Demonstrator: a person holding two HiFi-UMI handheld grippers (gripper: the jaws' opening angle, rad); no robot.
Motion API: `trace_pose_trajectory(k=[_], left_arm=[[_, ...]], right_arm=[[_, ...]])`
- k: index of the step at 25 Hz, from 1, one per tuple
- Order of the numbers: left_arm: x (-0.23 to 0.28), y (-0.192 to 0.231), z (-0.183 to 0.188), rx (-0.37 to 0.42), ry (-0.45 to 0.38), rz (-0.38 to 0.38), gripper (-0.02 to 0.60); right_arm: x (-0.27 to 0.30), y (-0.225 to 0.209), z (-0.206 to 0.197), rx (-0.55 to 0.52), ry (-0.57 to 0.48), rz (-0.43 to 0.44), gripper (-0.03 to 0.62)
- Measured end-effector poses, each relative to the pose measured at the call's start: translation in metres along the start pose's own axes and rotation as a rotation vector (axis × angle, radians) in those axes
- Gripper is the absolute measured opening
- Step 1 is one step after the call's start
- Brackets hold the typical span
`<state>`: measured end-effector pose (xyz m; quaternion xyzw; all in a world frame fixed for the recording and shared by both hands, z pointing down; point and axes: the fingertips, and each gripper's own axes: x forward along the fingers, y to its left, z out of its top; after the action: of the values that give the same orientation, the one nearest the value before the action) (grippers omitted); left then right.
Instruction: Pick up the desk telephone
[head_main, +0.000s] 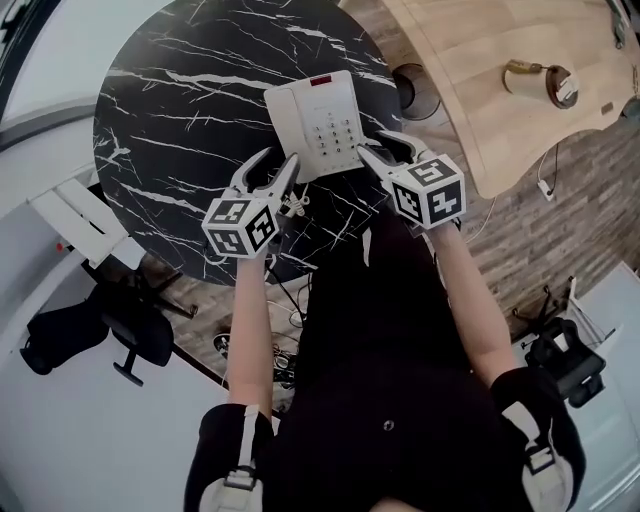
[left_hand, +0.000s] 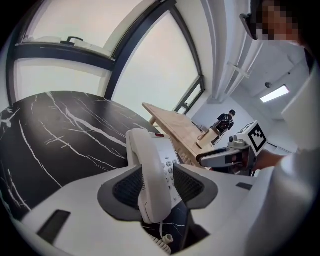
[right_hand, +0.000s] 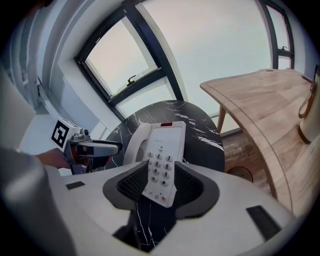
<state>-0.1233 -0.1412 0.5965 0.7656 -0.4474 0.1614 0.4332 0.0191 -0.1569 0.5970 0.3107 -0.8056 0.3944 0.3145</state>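
Only the head view takes in the whole desk telephone (head_main: 315, 125): it lies flat near the middle of a round black marble table (head_main: 170, 90), with a pale wooden desk (head_main: 500, 70) off to the right. Its long axis runs away from the person, tilted slightly. The red window (head_main: 320, 79) sits at the far end, the handset (head_main: 283, 122) lies along the left side and the keypad (head_main: 336, 130) is on the right.

The left gripper (head_main: 278, 160) has its jaws partly apart, astride the near end of the handset. Its own view shows a sliver of space on the right side of the handset, and a coiled cord (left_hand: 162, 241) leaving that end.

The right gripper (head_main: 383, 145) also stands partly open, its pads flanking the near right corner of the base with gaps on both sides. Its view alone shows a small red button (right_hand: 162, 198) below the round number keys.

The phone is cream-white plastic with a smooth, rounded handset.
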Motion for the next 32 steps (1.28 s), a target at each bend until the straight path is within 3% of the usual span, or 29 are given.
trace_pose_trajectory(k=[8, 15, 32], left_arm=[[0.018, 0.012, -0.012, -0.044, 0.043, -0.018, 0.265], [0.033, 0.016, -0.018, -0.074, 0.062, -0.062, 0.337], [0.047, 0.021, -0.027, -0.147, 0.105, -0.14, 0.359]], right_arm=[[0.029, -0.009, -0.013, 0.041, 0.05, -0.006, 0.253], [0.057, -0.013, -0.02, 0.047, 0.068, -0.004, 0.301], [0.084, -0.015, -0.022, 0.08, 0.08, 0.037, 0.304]])
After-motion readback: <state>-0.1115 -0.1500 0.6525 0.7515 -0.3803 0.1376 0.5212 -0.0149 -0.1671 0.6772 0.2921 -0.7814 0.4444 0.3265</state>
